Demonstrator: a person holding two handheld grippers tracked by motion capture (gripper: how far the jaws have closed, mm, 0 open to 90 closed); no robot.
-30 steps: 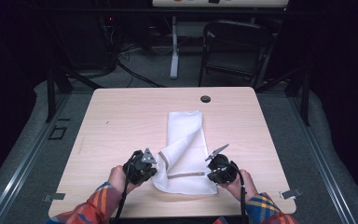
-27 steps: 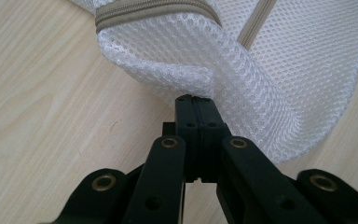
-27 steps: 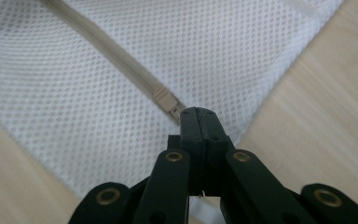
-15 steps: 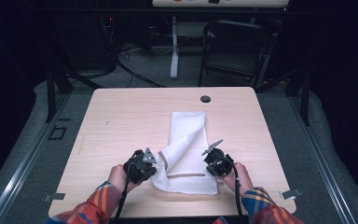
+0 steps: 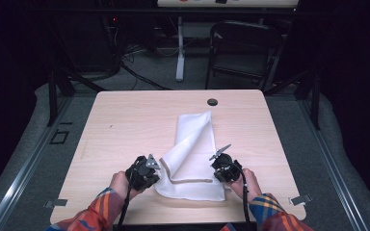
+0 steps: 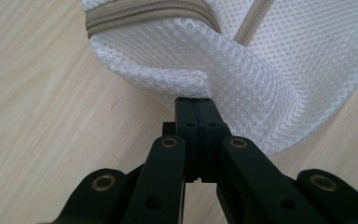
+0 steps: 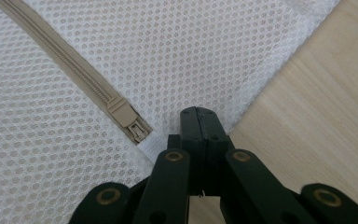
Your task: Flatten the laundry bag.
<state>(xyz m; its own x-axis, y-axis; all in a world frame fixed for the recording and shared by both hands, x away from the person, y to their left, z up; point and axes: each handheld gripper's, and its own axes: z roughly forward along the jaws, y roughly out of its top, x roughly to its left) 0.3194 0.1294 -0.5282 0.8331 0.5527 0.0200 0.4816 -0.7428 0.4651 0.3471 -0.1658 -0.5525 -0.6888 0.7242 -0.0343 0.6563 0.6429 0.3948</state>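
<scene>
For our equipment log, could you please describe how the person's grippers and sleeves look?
Both the left gripper and right gripper are black, with flat linkage bars, brass-coloured rivets, grey three-cornered top plates and trailing black cables. The sleeves are plaid in red, orange and blue.

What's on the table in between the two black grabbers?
The white mesh bag lies between the left gripper and the right gripper, its beige zipper running across the stretch. The high view shows this.
</scene>
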